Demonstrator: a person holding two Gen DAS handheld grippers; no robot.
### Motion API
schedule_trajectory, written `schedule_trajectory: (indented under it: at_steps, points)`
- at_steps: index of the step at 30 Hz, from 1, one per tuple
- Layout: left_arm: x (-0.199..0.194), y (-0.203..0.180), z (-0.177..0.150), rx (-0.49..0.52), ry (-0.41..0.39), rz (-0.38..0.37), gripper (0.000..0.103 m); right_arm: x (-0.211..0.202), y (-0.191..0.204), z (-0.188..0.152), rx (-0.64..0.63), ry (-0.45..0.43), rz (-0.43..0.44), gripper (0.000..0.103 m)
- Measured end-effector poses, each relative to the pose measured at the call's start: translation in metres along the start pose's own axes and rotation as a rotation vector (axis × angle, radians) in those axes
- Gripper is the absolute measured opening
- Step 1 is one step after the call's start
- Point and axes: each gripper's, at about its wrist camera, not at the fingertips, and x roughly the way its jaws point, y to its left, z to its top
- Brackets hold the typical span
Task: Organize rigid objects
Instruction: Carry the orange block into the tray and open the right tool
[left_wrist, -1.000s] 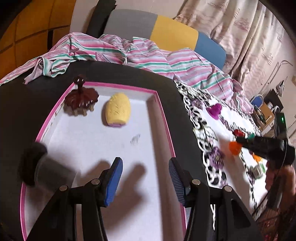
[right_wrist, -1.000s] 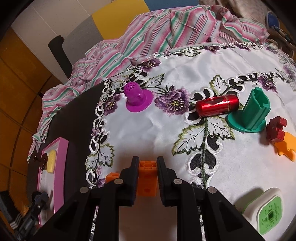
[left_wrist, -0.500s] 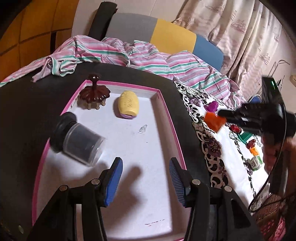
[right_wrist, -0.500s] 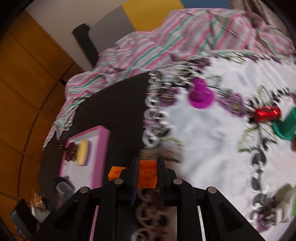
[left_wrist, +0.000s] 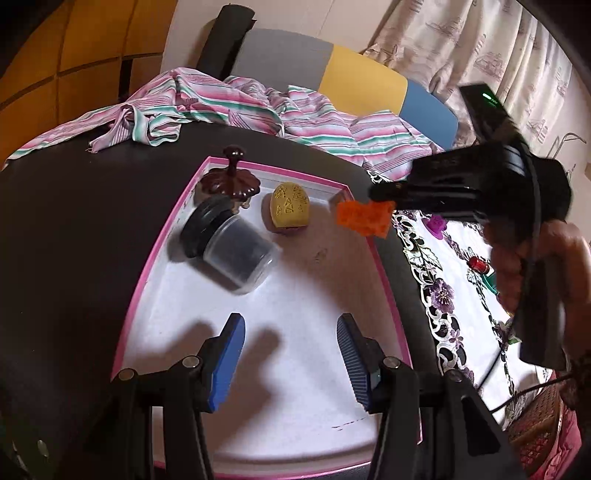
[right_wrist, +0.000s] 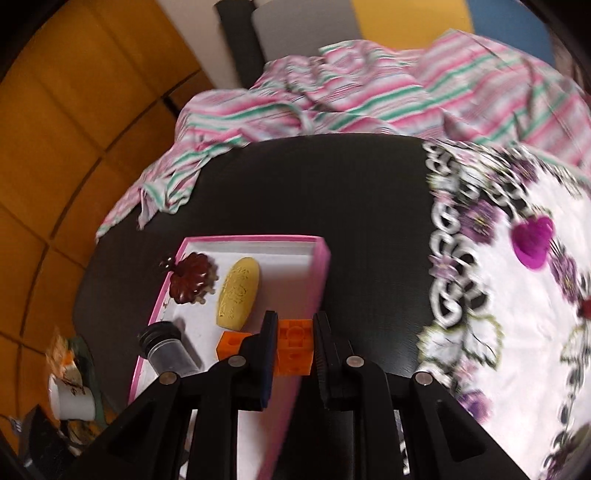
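One orange block (right_wrist: 294, 347) is clamped in the right gripper (right_wrist: 294, 341), held over the pink tray's (left_wrist: 384, 280) right rim at upper centre of the left view. Three things are counted in the tray: one brown stamp (left_wrist: 229, 181), one yellow soap (left_wrist: 290, 207), one jar (left_wrist: 231, 254). The left gripper (left_wrist: 291, 360) is held apart, empty, over the tray.
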Motion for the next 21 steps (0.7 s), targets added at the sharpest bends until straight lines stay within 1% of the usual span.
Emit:
schedule_trajectory:
  at_steps: [3,5,6,9,10,11,12,13,14,16,19,21]
  points:
    - [-0.004,0.005,0.0,-0.009,-0.006,0.001,0.052,0.013,0.018,0.008,-0.086,0.019,-0.038,0.02]
    - [-0.005,0.008,0.0,-0.017,-0.004,0.002,0.052,0.024,0.027,0.012,-0.144,0.045,-0.085,0.02]
    - [-0.006,0.01,-0.001,-0.023,-0.007,0.003,0.052,0.028,0.03,0.013,-0.157,0.04,-0.109,0.02]
    - [-0.005,0.012,-0.001,-0.033,-0.001,-0.002,0.052,0.039,0.035,0.017,-0.198,0.052,-0.14,0.02]
    - [-0.006,0.012,-0.002,-0.035,0.0,-0.002,0.052,0.041,0.035,0.018,-0.196,0.047,-0.149,0.021]
    - [-0.006,0.013,-0.002,-0.035,-0.001,-0.001,0.052,0.041,0.033,0.02,-0.182,0.038,-0.164,0.026]
    - [-0.005,0.012,-0.002,-0.032,0.001,-0.002,0.052,0.041,0.03,0.022,-0.16,0.029,-0.174,0.039]
    - [-0.006,0.012,-0.002,-0.032,0.003,-0.003,0.052,0.036,0.026,0.024,-0.12,0.01,-0.172,0.045]
    - [-0.006,0.012,-0.002,-0.032,0.0,-0.004,0.052,0.03,0.021,0.025,-0.082,-0.017,-0.15,0.047]
    - [-0.007,0.011,-0.002,-0.031,-0.003,-0.007,0.052,0.016,0.013,0.025,-0.022,-0.066,-0.095,0.047]
    - [-0.005,0.007,-0.003,-0.033,0.002,-0.018,0.052,-0.003,0.005,0.019,0.012,-0.097,-0.078,0.048]
    - [-0.005,0.003,-0.004,-0.029,0.006,-0.026,0.052,-0.012,0.0,0.012,0.025,-0.106,-0.067,0.051]
